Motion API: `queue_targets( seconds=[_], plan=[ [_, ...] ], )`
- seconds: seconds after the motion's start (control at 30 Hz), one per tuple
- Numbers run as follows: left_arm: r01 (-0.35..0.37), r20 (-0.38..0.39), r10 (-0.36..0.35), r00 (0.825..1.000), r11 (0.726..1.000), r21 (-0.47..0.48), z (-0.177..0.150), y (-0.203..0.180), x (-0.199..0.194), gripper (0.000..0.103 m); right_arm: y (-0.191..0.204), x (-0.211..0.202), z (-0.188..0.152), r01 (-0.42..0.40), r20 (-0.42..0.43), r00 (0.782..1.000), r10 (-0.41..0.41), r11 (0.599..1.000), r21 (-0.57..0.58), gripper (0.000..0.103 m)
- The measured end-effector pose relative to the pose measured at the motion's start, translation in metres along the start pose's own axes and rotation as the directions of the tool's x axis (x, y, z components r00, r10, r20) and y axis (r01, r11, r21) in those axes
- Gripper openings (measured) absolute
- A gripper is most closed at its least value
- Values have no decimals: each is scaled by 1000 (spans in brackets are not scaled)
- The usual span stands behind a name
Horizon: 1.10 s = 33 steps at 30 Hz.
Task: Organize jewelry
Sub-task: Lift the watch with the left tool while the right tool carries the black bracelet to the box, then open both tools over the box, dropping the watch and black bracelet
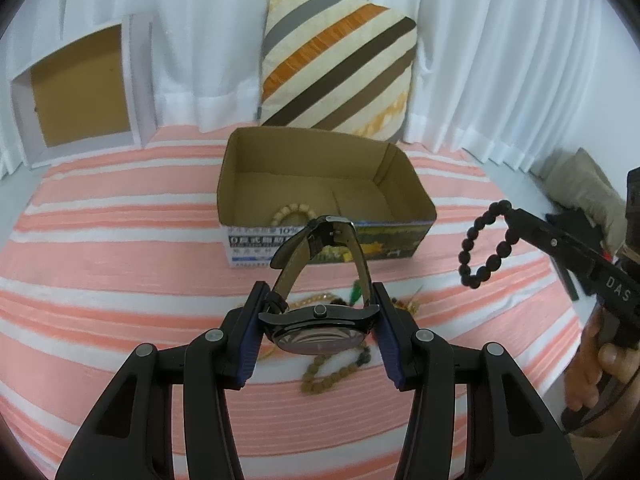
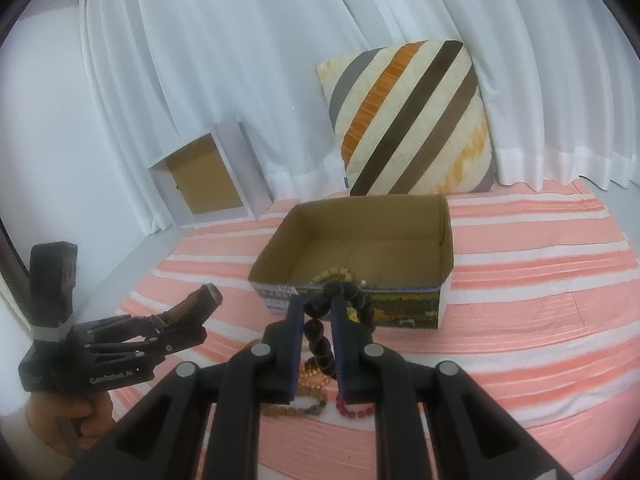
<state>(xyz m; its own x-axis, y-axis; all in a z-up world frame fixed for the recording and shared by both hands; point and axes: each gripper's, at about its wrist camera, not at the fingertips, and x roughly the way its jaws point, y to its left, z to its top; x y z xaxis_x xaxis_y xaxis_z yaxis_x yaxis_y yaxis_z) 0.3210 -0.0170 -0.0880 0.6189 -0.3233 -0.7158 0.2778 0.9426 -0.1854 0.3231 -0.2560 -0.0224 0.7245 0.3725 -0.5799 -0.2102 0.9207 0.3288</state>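
Left tongs (image 1: 320, 320) clamped on black watch (image 1: 316, 328) with looped leather strap, right tongs (image 2: 320, 332) pinching glossy black bead bracelet (image 2: 320, 340), above striped bed (image 1: 120, 280).

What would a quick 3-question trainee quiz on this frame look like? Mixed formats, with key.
1. True or false: the left gripper holds a watch by its case.
2. What does the right gripper hold? A) red bracelet B) black bead bracelet C) nothing
3. Fill in: a pale bead bracelet already lies inside the ____.

Key: 1 true; 2 B; 3 cardboard box
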Motion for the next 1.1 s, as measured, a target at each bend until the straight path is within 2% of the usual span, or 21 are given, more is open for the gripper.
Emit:
queue_targets(
  seconds=[0.17,0.43,0.73,0.9,1.1],
  plan=[
    [4,-11,-4,1000,1000,8,13,2,7,51,-2,3,16,0,12,1000,0,1000,-13,14],
    [16,6,-16,1000,1000,19,53,3,19,51,-11,21,51,13,25,1000,-12,1000,-27,14],
    [-5,6,4,1000,1000,27,96,1,61,51,-24,68,92,80,29,997,-77,993,-85,14],
    [-50,-23,51,998,998,33,105,5,97,51,-36,107,99,116,-23,993,-119,988,-105,14],
    [-81,-68,83,994,996,23,101,14,133,51,-48,143,91,160,-80,982,-171,979,-126,14]
  ],
)
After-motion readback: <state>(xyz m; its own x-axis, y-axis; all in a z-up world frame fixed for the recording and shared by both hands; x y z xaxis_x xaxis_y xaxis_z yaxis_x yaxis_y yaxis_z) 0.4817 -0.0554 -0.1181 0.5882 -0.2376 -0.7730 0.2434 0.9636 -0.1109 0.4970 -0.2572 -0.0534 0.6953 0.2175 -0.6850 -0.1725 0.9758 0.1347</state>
